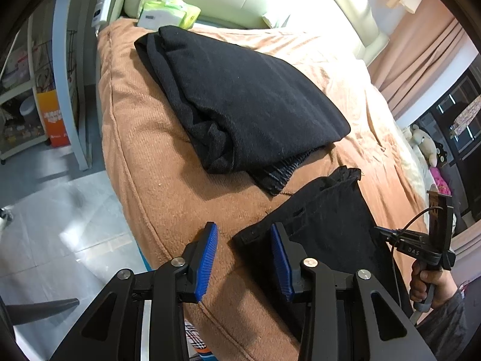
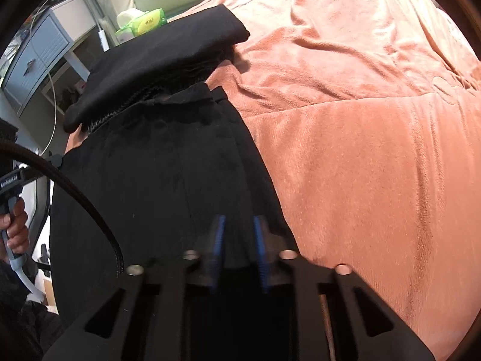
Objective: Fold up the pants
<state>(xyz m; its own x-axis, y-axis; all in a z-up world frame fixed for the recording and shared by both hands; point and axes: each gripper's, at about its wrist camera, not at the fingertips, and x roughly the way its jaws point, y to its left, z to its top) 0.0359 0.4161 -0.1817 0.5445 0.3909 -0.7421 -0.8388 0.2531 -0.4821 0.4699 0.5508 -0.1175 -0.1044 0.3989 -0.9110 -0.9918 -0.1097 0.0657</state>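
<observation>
**Mia:** Where are the pants we have to fold?

**Ben:** The soft black pants (image 1: 330, 210) lie flat on the near part of the fuzzy orange blanket (image 1: 150, 150). One end hangs over the side of the bed. A folded pile of dark cloth (image 1: 255, 90) sits right behind them.

**Mia:** What is the left gripper (image 1: 243, 228) doing?

**Ben:** Its blue pads stand apart. One pad is just at the near corner of the pants. Nothing is pinched yet.

**Mia:** And the right gripper (image 2: 239, 222)?

**Ben:** It points down at the middle of the pants, and it is all blurry. I think its pads are squeezed together. I cannot tell if any cloth is caught in them.

**Mia:** So how do we do this bit well?

**Ben:** I think this is the grab before the fold. Slide the left pads around the corner, so every layer is in between. Then squeeze. Lift both sides at the same speed. Keep the edge tight so it does not sag. And stay away from the folded pile, so it does not get messed up.
</observation>
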